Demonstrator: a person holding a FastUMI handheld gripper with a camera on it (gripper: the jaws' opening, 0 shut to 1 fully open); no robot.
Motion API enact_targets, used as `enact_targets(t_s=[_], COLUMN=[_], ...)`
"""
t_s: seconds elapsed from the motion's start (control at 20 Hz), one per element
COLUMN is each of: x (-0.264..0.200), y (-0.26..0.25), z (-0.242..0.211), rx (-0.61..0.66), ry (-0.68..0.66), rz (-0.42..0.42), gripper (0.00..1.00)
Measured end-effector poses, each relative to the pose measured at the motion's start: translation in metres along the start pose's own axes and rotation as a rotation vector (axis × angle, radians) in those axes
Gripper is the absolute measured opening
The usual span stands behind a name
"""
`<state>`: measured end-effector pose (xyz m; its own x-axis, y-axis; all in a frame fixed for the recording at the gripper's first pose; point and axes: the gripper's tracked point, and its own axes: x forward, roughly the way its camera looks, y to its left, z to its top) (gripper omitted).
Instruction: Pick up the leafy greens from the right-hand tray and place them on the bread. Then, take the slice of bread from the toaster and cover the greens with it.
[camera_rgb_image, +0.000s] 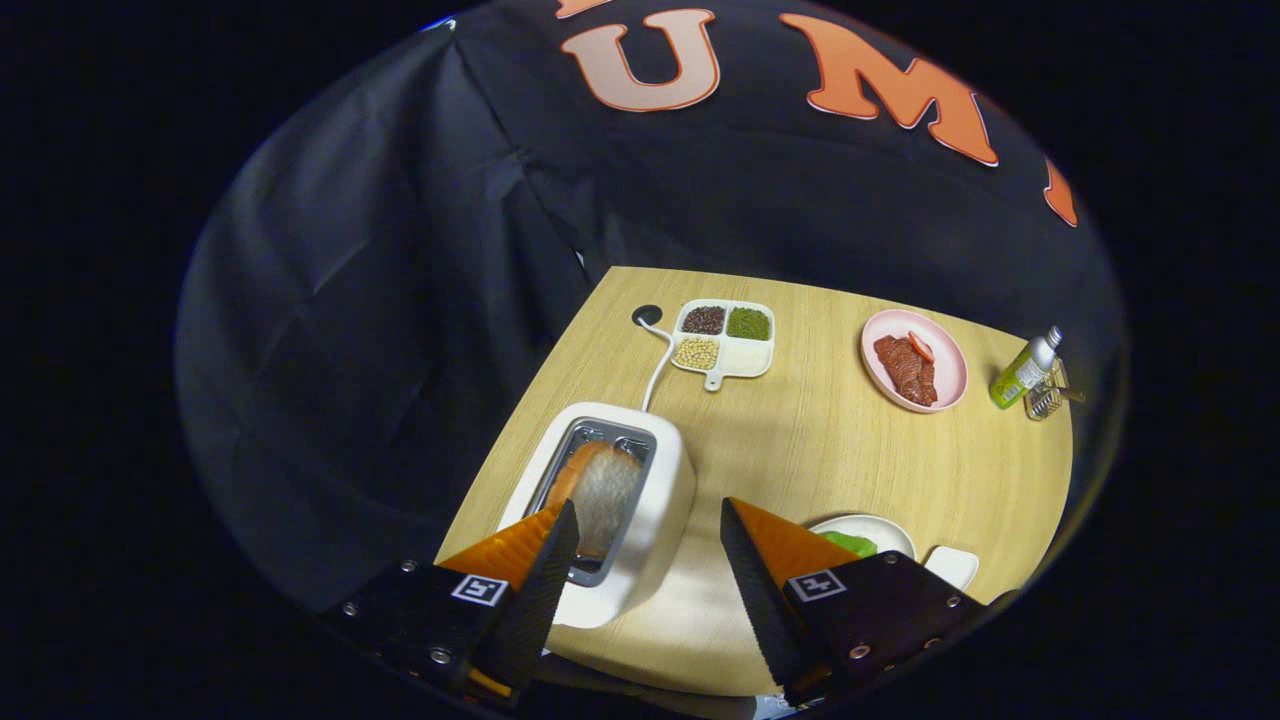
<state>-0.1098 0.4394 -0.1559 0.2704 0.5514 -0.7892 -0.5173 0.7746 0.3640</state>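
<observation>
My gripper hangs open above the near part of the wooden table, nothing between its fingers. A white toaster stands just ahead of the left finger, with a slice of bread sticking up from its slot. Behind the right finger lies a white plate with leafy greens on it, partly hidden by the finger. A small white dish sits beside that plate.
At the far side stand a white divided tray of beans and seeds, a pink plate with meat slices, and a green bottle by a wire holder. The toaster's white cord runs to a table hole.
</observation>
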Motion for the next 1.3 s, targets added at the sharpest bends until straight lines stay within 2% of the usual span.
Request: enact_targets(t_s=[0.4,0.5,0.7,0.8,0.85,0.95,1.05,1.3], x=[0.041,0.050,0.061,0.066,0.066,0.068,0.063,0.025], y=[0.020,0.017,0.005,0.005,0.006,0.009,0.012,0.006], z=[0.002,-0.003,-0.015,-0.025,-0.027,-0.025,-0.018,0.001], rx=[-0.073,-0.073,-0.044,-0.012,0.003,0.025,0.044,0.130], ry=[0.140,0.183,0.259,0.293,0.304,0.291,0.264,0.173], rz=[-0.087,-0.109,-0.141,-0.132,-0.125,-0.087,-0.048,0.055], gripper=[0.84,0.80,0.66,0.51,0.37,0.18,0.13,0.11])
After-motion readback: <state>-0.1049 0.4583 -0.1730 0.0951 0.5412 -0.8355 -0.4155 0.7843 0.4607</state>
